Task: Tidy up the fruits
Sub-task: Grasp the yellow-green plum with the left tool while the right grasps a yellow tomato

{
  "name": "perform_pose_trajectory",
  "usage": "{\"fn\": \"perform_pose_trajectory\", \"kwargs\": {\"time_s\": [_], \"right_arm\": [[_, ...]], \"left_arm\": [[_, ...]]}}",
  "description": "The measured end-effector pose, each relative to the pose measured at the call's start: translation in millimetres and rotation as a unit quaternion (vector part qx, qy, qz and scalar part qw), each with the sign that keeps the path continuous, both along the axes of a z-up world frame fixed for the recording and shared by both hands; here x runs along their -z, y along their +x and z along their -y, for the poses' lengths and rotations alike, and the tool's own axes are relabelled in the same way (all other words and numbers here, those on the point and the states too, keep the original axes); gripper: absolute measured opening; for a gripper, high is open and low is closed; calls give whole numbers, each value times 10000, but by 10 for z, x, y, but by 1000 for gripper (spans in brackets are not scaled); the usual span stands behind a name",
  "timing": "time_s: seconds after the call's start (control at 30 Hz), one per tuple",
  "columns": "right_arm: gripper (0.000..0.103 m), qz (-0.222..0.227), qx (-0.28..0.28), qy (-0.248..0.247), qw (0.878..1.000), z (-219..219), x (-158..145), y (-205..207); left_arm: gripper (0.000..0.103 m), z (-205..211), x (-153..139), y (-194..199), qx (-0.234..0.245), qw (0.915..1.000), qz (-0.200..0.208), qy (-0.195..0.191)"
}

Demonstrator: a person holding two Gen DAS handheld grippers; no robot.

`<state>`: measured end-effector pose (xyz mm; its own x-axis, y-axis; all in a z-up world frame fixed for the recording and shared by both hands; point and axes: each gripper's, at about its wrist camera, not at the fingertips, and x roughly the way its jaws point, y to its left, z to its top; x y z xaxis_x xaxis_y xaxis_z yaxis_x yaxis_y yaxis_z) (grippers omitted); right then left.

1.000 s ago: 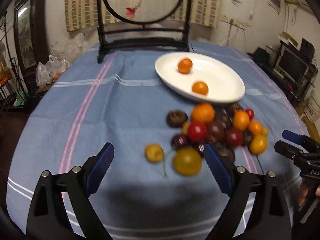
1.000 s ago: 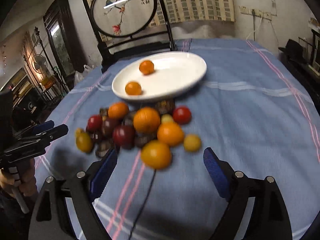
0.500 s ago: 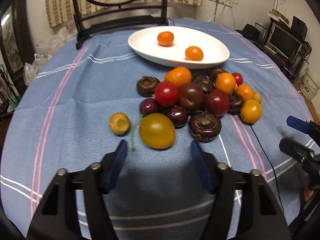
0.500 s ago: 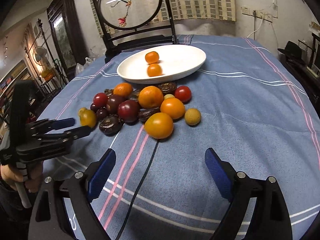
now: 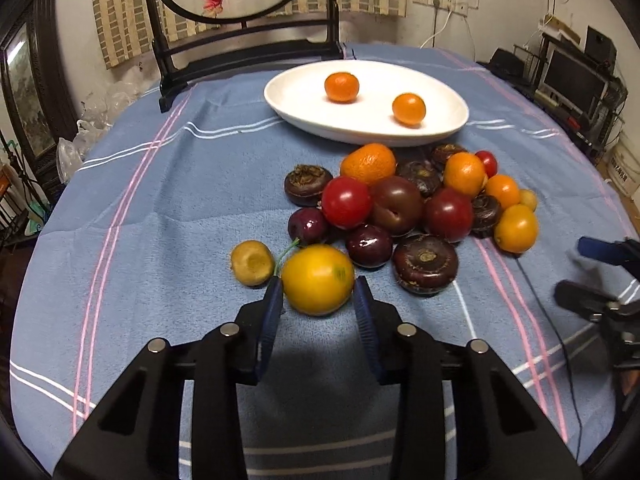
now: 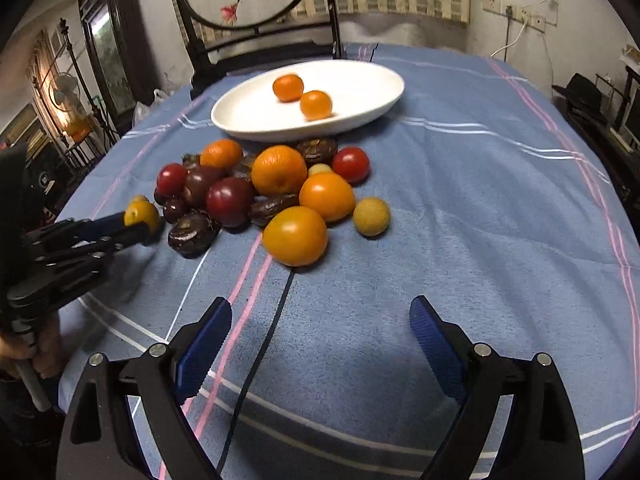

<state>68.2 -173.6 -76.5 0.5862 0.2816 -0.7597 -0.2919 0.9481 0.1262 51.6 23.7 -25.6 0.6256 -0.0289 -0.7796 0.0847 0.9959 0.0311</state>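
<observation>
A pile of fruits (image 5: 396,204) in red, dark purple and orange lies on the blue tablecloth in front of a white oval plate (image 5: 300,92). Two small oranges (image 5: 341,87) (image 5: 408,109) sit on the plate. My left gripper (image 5: 318,292) is closing on a round yellow fruit (image 5: 316,276) at the near edge of the pile, and both blue pads touch its sides. In the right wrist view the same yellow fruit (image 6: 140,213) sits between the tips of the left gripper (image 6: 140,222). My right gripper (image 6: 320,340) stands open over bare cloth, short of a large orange fruit (image 6: 295,235).
A small tan fruit (image 5: 252,262) lies just left of the left pad, and a dark round fruit (image 5: 425,262) lies to the right. A black cable (image 6: 272,320) runs across the cloth between the right fingers. A dark wooden screen stand (image 5: 248,52) stands behind the plate.
The left gripper came forward and down to the pile, and its jaws narrowed from wide open to touching the yellow fruit. The right gripper stayed open and barely shifted.
</observation>
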Motion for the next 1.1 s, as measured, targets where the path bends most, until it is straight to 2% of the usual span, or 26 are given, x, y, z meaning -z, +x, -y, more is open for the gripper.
{"fn": "perform_pose_trajectory", "kwargs": {"time_s": [0.07, 0.13, 0.17, 0.37, 0.4, 0.43, 0.47, 0.53, 0.57, 0.63, 0.9, 0.97, 1.1], "right_arm": [[84, 0, -19, 27, 10000, -52, 3, 58], [69, -75, -2, -13, 10000, -114, 25, 146], [66, -110, -30, -37, 9999, -147, 38, 187], [65, -181, -64, -301, 9994, -354, 69, 427], [59, -174, -70, -317, 9993, -371, 70, 451], [48, -181, -72, -325, 9993, -382, 80, 473], [44, -129, -42, -369, 9992, -386, 76, 482], [42, -102, -50, -323, 9994, -372, 73, 487], [42, -100, -47, -285, 9995, -359, 74, 479], [42, -106, -32, -183, 9998, -319, 72, 453], [42, -148, -168, 161, 9996, -174, 85, 231], [42, -156, -183, 185, 9995, -157, 85, 193], [42, -141, -228, 133, 9996, -170, 87, 174]], "left_arm": [[30, -11, -47, -38, 38, 10000, 66, -52], [27, -20, -93, -86, 103, 9998, 159, -117], [27, -28, -102, -92, 122, 9997, 170, -135], [28, -93, -48, -73, 150, 9992, 52, -356], [29, -97, -49, -74, 150, 9992, 49, -371], [28, -93, -46, -77, 166, 9991, 33, -389], [29, -95, -44, -74, 199, 9988, -8, -445], [31, -97, -34, -70, 254, 9979, -111, -592], [37, -98, -35, -69, 276, 9974, -144, -652], [41, -90, -38, -76, 282, 9975, -113, -637], [42, -33, 81, 39, 159, 9990, -203, -360], [39, -32, 91, 75, 119, 9993, -193, -294], [40, -6, 140, 177, 91, 9995, -262, -150]]}}
